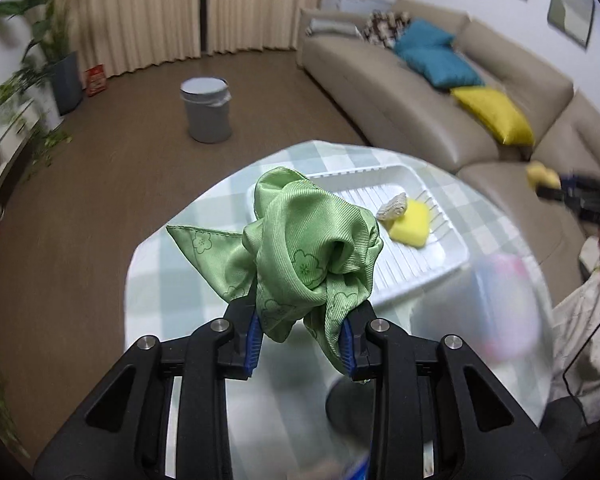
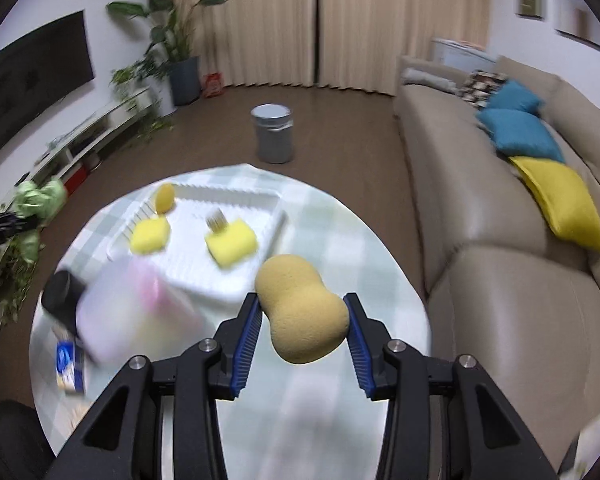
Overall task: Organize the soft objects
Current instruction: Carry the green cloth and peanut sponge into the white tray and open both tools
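Round and covered in a pale checked cloth, the table point(image 2: 340, 216) carries a white ribbed tray point(image 2: 236, 280) at about 11 o'clock from the right gripper point(image 2: 300, 320). Already in the tray lie 2 yellow sponge blocks point(image 2: 232, 246) and a small round one, so it looks like the collecting place. The right fingers point(image 2: 247, 332) pinch a tan peanut-shaped sponge point(image 2: 300, 312) at its waist, partly closed. The left gripper point(image 1: 300, 328) is nearly shut on a bunched green scarf point(image 1: 308, 240), lifted above the table at 12 o'clock, presumably to clear the tray's rim.
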A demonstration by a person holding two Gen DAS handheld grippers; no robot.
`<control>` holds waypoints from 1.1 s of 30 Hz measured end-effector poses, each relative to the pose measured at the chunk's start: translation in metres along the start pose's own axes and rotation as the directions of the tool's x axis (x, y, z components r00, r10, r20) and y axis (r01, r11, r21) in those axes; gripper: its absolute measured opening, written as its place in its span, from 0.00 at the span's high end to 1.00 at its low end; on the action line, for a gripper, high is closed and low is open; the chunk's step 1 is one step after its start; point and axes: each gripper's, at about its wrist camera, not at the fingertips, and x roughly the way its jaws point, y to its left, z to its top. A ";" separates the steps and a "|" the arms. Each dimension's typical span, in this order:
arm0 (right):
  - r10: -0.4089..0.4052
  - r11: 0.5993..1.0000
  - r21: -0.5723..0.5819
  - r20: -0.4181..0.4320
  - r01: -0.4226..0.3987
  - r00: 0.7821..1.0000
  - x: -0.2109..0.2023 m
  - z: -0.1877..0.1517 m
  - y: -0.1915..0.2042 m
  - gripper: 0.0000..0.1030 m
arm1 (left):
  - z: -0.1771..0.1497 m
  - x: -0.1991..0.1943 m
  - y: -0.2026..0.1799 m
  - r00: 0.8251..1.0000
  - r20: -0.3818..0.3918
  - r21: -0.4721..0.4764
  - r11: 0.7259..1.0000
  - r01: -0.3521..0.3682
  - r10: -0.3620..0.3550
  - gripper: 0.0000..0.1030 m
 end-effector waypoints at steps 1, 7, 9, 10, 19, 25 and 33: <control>0.007 1.000 -0.019 -0.014 -0.007 1.000 0.012 0.016 0.007 0.57 | 0.008 0.013 -0.005 1.000 -0.022 0.020 1.000 0.000 0.001 0.72; 0.076 0.981 -0.166 -0.163 -0.104 0.984 0.094 0.087 0.075 0.57 | 0.029 0.084 -0.042 0.987 -0.158 0.161 0.987 0.020 0.006 0.71; 0.090 0.964 -0.224 -0.225 -0.141 0.970 0.124 0.094 0.103 0.57 | 0.029 0.101 -0.044 0.982 -0.190 0.187 0.982 0.020 0.016 0.71; 0.094 0.959 -0.237 -0.244 -0.153 0.965 0.133 0.094 0.111 0.57 | 0.029 0.107 -0.045 0.979 -0.204 0.186 0.982 0.031 0.007 0.70; 0.056 0.952 -0.267 -0.325 -0.148 0.944 0.194 0.098 0.137 0.56 | 0.022 0.127 -0.051 0.972 -0.234 0.181 0.982 0.050 -0.006 0.51; 0.051 0.955 -0.255 -0.364 -0.153 0.930 0.205 0.092 0.131 0.40 | 0.027 0.119 -0.050 0.976 -0.216 0.164 0.985 0.046 -0.009 0.25; 0.065 0.973 -0.195 -0.272 -0.121 0.960 0.177 0.103 0.105 0.21 | 0.035 0.092 -0.038 0.987 -0.161 0.122 0.992 0.030 -0.010 0.21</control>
